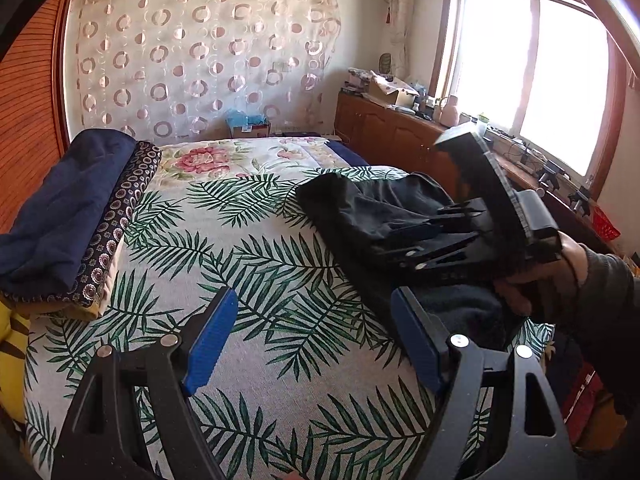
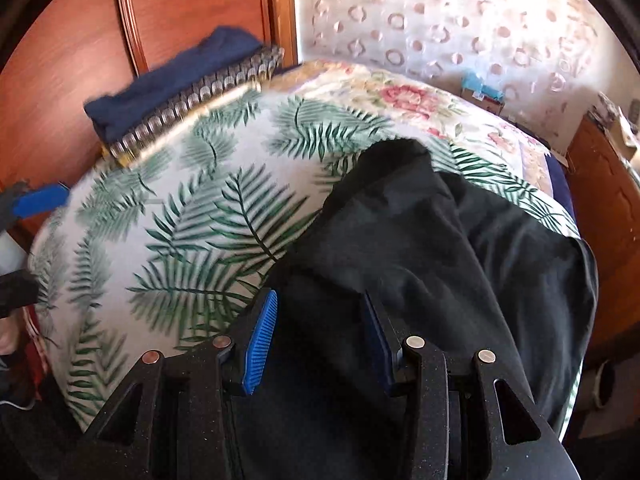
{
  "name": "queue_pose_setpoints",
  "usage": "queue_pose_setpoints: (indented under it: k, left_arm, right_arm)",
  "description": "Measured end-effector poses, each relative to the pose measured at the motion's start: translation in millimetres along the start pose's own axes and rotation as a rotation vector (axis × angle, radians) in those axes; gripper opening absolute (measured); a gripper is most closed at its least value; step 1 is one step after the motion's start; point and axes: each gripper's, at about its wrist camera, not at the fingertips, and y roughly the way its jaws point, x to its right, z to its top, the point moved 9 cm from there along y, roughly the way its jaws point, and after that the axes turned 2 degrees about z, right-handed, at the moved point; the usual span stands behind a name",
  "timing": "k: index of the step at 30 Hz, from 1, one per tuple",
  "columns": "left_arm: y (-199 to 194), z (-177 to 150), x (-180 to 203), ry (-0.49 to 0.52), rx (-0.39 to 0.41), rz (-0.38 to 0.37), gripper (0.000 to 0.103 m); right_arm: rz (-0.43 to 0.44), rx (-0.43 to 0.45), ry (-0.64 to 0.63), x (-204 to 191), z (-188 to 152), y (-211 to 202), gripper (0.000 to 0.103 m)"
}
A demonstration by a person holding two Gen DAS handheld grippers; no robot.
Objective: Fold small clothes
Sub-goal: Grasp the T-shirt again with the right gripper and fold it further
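Note:
A black garment [image 1: 360,208] [image 2: 440,248] lies rumpled on the right side of the palm-leaf bedspread [image 1: 260,260] [image 2: 192,220]. My right gripper [image 2: 318,344] hovers low over the garment's near part. Its blue pads [image 2: 260,344] stand apart, with black cloth below and between them but not pinched. In the left wrist view the right gripper [image 1: 424,236] shows from the side, held by a hand [image 1: 560,272], its fingers over the garment. My left gripper [image 1: 316,340] is open above bare bedspread, left of the garment; its right pad [image 1: 420,344] overlaps the cloth's edge in the picture. One left pad [image 2: 40,200] shows at the right wrist view's left edge.
A folded navy blanket with a patterned border [image 1: 68,208] [image 2: 168,84] lies along the bed's left side by a wooden panel [image 2: 192,8]. A cluttered wooden cabinet [image 1: 384,136] runs under the window [image 1: 540,80] to the right of the bed. A floral cover [image 1: 208,160] spreads at the far end.

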Motion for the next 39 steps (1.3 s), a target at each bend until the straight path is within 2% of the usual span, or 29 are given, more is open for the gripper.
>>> queue_pose_setpoints:
  k: [3, 5, 6, 7, 8, 9, 13, 16, 21, 26, 28, 29, 32, 34, 39]
  left_arm:
    - [2, -3, 1, 0.000, -0.007, -0.003, 0.080]
    - [3, -4, 1, 0.002, -0.014, -0.002, 0.080]
    - [3, -5, 1, 0.003, -0.016, -0.002, 0.080]
    - [3, -6, 1, 0.004, -0.019, -0.002, 0.080]
    - [4, -6, 2, 0.007, -0.023, -0.006, 0.080]
    - [4, -7, 3, 0.011, -0.027, -0.011, 0.080]
    - [7, -9, 7, 0.024, -0.034, -0.012, 0.080]
    - [9, -10, 9, 0.026, -0.036, -0.014, 0.080]
    - [10, -9, 10, 0.024, -0.037, -0.019, 0.080]
    - [11, -10, 9, 0.030, -0.043, -0.014, 0.080]
    - [11, -11, 8, 0.032, -0.050, -0.011, 0.080]
    - [11, -11, 8, 0.034, -0.050, -0.009, 0.080]
    - [10, -11, 10, 0.033, -0.045, -0.013, 0.080]
    - [11, -11, 12, 0.034, -0.046, -0.012, 0.080]
    - [13, -14, 22, 0.050, -0.048, -0.024, 0.080]
  right_arm:
    - [-0.048, -0.051, -0.048, -1, 1, 15, 0.045]
    - [-0.058, -0.042, -0.067, -3, 6, 20, 0.045]
    - [-0.056, -0.040, -0.065, -2, 7, 22, 0.039]
    - [-0.068, -0.023, -0.062, 0, 10, 23, 0.025]
    - [-0.092, 0.002, -0.057, 4, 13, 20, 0.021]
    - [-0.113, 0.028, -0.053, 8, 15, 14, 0.012]
    - [-0.169, 0.155, -0.008, 31, 31, -22, 0.011]
    - [-0.241, 0.200, 0.028, 67, 45, -46, 0.011]
    - [-0.346, 0.171, 0.128, 141, 59, -59, 0.011]
    - [-0.425, 0.076, 0.252, 198, 61, -34, 0.011]
    - [-0.434, 0.060, 0.287, 204, 66, -23, 0.029]
    - [-0.433, 0.066, 0.302, 207, 68, -21, 0.032]
    - [-0.435, 0.080, 0.302, 199, 66, -21, 0.033]
    - [-0.413, 0.085, 0.291, 194, 52, -30, 0.033]
    - [-0.325, 0.110, 0.226, 144, 8, -50, 0.033]
